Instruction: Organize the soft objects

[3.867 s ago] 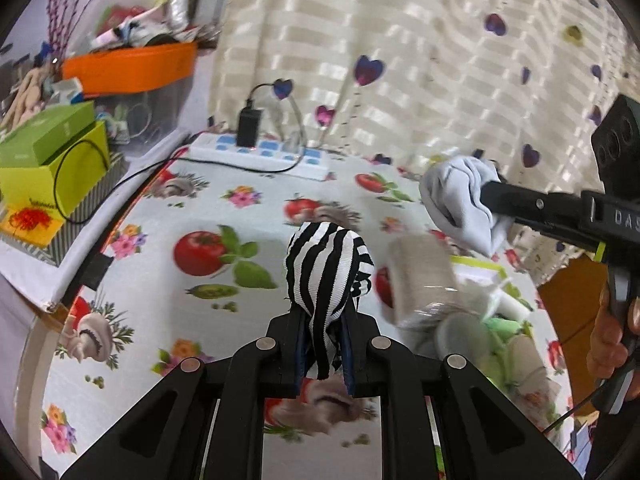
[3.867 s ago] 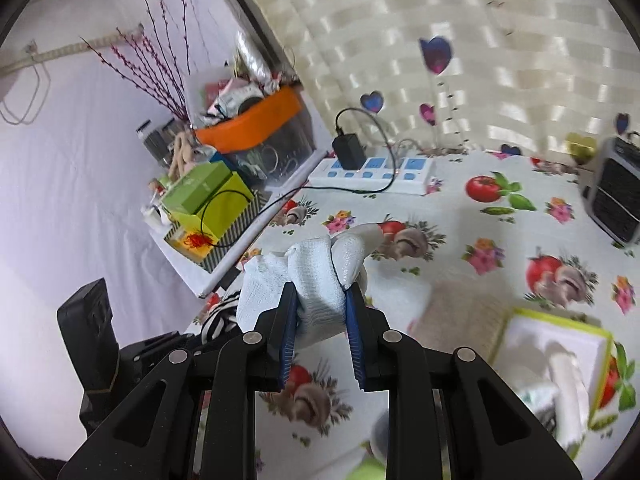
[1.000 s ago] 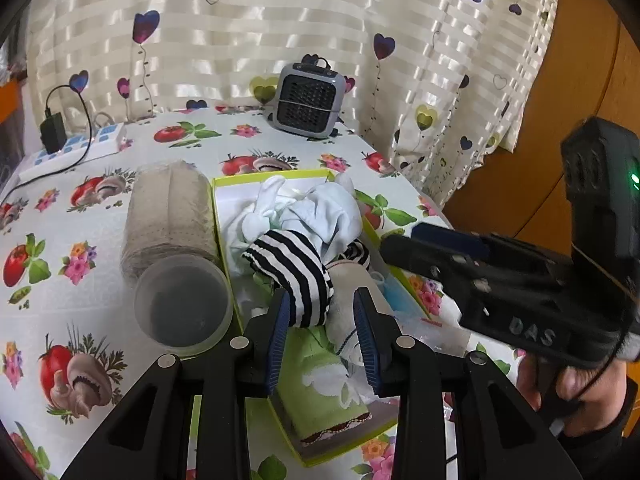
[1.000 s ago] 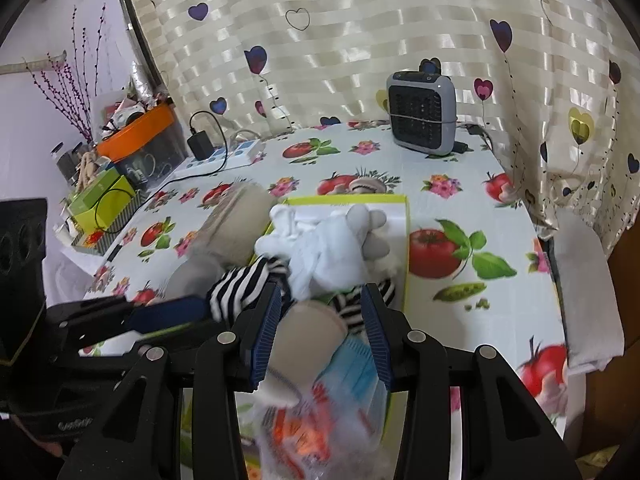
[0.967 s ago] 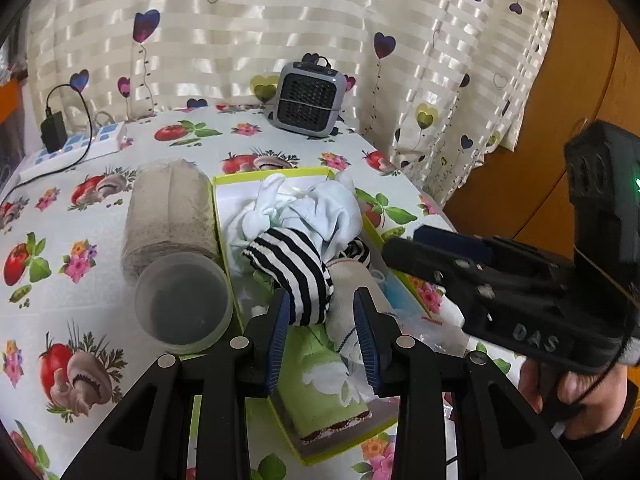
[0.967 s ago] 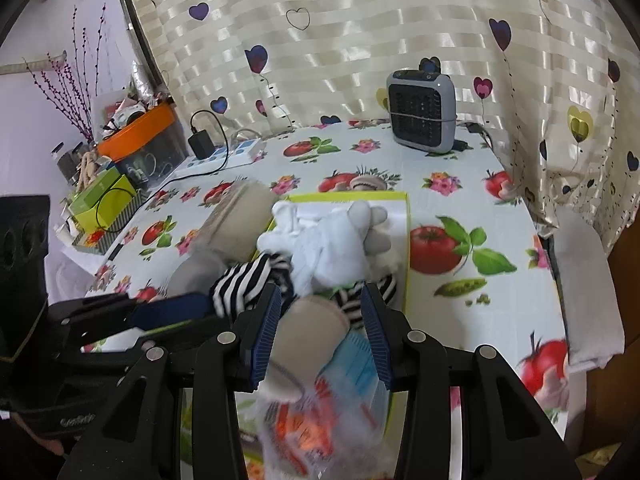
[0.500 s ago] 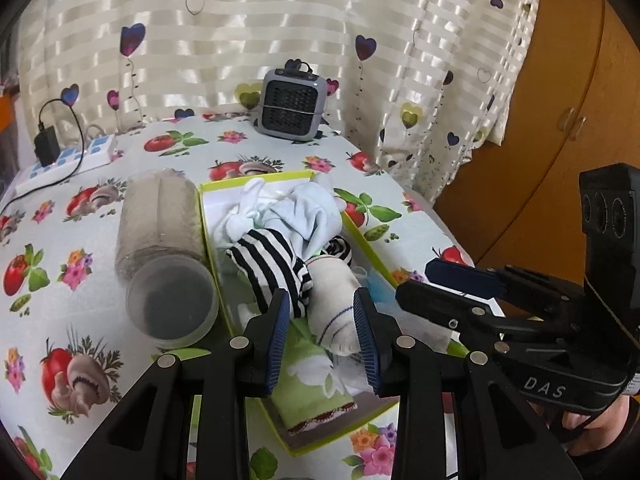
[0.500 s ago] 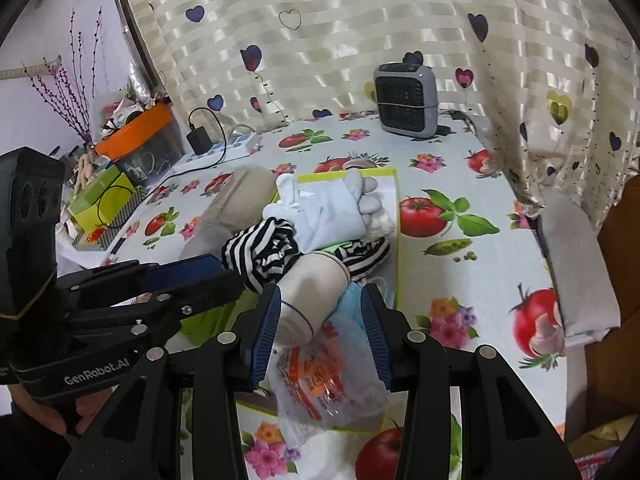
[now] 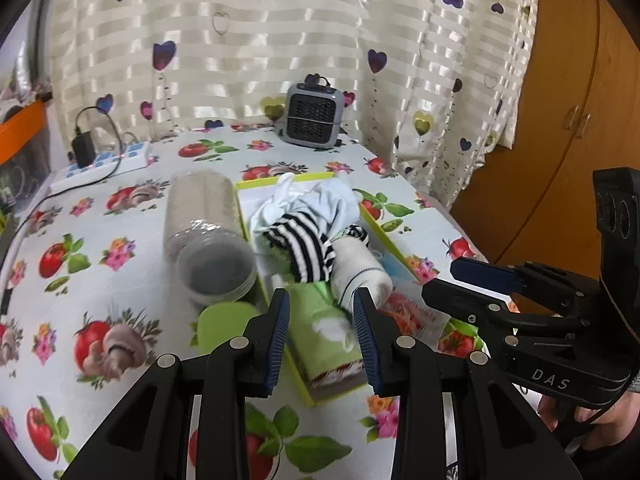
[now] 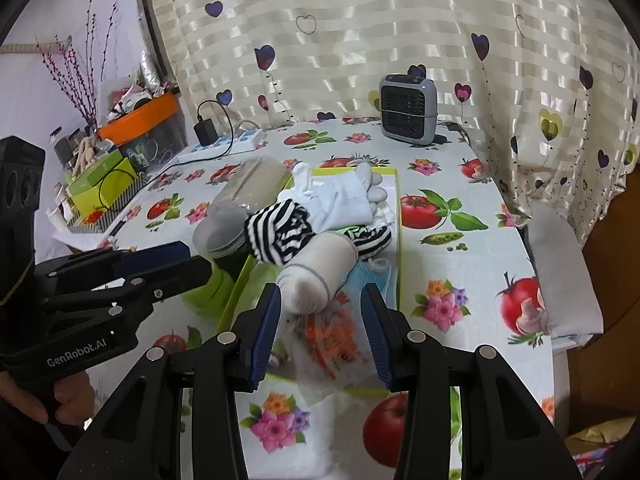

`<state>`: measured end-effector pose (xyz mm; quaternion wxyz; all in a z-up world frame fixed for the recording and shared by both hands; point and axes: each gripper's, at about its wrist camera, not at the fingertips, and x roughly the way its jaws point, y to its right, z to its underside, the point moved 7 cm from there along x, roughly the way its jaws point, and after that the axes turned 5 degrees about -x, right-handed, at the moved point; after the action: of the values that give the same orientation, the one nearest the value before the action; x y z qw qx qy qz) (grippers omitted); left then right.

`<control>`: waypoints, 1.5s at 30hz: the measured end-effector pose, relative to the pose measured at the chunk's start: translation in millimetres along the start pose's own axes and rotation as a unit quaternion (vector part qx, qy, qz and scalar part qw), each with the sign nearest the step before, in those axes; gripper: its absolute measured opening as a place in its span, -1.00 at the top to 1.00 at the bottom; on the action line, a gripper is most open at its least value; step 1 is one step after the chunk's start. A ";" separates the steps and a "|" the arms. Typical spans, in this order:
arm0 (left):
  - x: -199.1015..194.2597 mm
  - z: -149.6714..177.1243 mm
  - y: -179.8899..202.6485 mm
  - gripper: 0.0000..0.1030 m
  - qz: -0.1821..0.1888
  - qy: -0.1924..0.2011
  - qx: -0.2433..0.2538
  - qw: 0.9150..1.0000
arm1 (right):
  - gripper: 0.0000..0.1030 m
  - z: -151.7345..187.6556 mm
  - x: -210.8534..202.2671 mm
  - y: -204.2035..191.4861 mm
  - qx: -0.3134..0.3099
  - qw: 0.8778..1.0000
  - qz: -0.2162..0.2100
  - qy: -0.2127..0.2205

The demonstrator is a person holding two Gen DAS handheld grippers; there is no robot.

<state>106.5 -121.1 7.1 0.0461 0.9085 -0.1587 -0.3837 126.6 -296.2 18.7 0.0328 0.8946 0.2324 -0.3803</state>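
Note:
A yellow-green box [image 9: 383,235] [image 10: 393,216] on the table is heaped with soft things: white gloves [image 9: 328,200] [image 10: 340,196], a black-and-white striped sock [image 9: 306,246] [image 10: 276,232], a rolled cream sock [image 9: 360,272] [image 10: 316,272], a green cloth [image 9: 324,328] and a clear plastic bag with orange print [image 10: 328,344]. My left gripper [image 9: 322,338] is open, empty, and hangs over the box's near end. My right gripper [image 10: 320,336] is open and empty above the plastic bag. Each gripper shows in the other's view, the right one [image 9: 480,276] and the left one [image 10: 168,264].
A clear jar [image 9: 204,232] [image 10: 236,208] lies on its side left of the box, a green lid [image 9: 224,324] near it. A small grey heater [image 9: 314,114] [image 10: 406,108], a power strip [image 9: 104,164] [image 10: 228,144], stacked boxes [image 10: 104,184] and a folded white cloth [image 10: 560,264] ring the table.
Both grippers let go of the striped sock and white gloves, which now lie in the box. Over the last second both pulled back from the box, still open.

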 end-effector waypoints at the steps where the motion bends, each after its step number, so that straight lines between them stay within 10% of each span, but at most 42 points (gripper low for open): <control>1: -3.9 2.0 -0.8 0.38 -0.002 0.003 -0.001 1.000 | 0.17 1.9 -1.7 -2.7 -0.003 1.000 -0.001 0.001; 45: -18.0 72.7 -41.1 0.38 -0.069 -0.028 -0.042 0.996 | 0.13 56.5 5.4 -61.2 -0.029 0.998 -0.032 -0.041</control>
<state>53.3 -73.6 -40.0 0.0535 0.9034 -0.0802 -0.4178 65.3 -252.9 -17.9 0.0565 0.8688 0.2705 -0.4108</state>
